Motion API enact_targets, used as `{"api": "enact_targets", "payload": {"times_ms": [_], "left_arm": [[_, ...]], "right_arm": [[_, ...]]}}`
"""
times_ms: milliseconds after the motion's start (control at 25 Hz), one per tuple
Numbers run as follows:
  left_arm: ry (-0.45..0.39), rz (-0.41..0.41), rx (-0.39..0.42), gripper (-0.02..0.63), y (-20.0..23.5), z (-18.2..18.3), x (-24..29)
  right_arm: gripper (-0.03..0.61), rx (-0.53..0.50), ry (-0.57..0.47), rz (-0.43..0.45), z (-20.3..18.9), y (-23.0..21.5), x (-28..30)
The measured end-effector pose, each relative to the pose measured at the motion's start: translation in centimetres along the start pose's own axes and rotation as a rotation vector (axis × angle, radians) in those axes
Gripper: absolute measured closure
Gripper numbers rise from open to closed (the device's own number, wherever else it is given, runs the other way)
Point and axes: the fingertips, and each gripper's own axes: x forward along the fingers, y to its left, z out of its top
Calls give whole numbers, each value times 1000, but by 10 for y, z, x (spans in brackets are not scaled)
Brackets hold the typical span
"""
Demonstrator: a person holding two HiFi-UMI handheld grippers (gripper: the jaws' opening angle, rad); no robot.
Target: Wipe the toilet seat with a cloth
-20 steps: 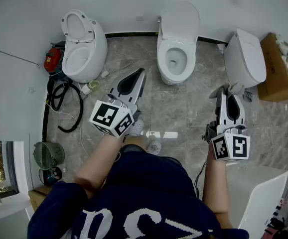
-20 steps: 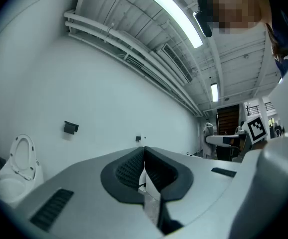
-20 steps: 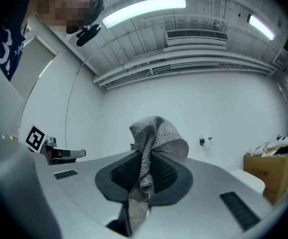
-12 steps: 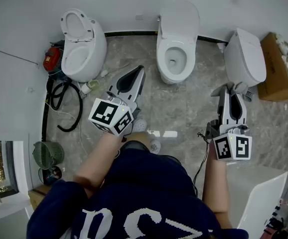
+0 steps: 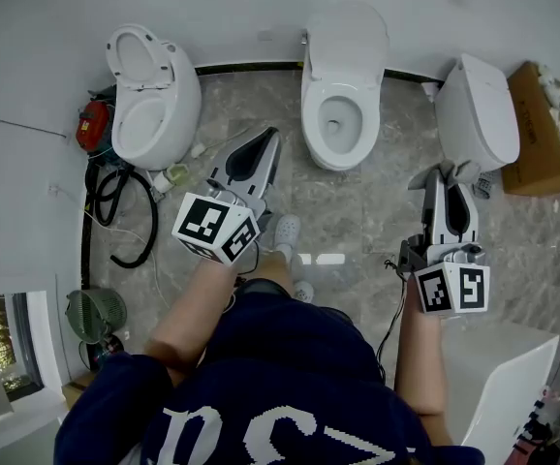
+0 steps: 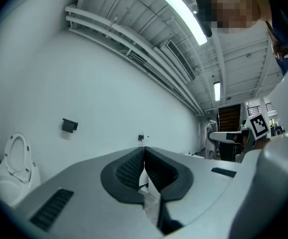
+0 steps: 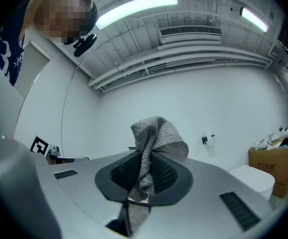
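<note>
Since the earlier frame, the person's white shoe (image 5: 286,229) has stepped forward on the grey marbled floor (image 5: 357,221). The left toilet (image 5: 154,114) sits a little further left in the head view. Both tongs hold about the same places.

The left tongs (image 5: 272,136) are clenched on nothing, tips together. They point toward the floor between the left toilet and the middle toilet (image 5: 348,32).

The right tongs (image 5: 445,177) are grasping a grey woven cloth (image 7: 156,133), which stands up in a bunch above the tips. They hang in the air near the front of the right toilet (image 5: 479,114), whose lid is down.

The middle toilet's lid is raised, and its seat (image 5: 314,114) lies well apart from the cloth.
</note>
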Motion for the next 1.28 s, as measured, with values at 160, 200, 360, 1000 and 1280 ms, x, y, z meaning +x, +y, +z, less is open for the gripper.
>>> {"api": "enact_targets", "payload": {"times_ms": [160, 200, 360, 1000, 1280], "left_arm": [[5, -17, -6, 594, 41, 0, 46], [7, -24, -7, 594, 53, 2, 57], [9, -58, -7, 594, 97, 14, 106], [84, -141, -34, 594, 200, -19, 273], [123, -92, -49, 594, 222, -45, 325]], "right_arm": [[518, 1, 7, -3, -11, -6, 58], [518, -1, 9, -5, -11, -5, 74], [518, -9, 3, -13, -9, -5, 137], [517, 1, 77, -126, -53, -76, 286], [517, 31, 116, -85, -82, -122, 345]]}}
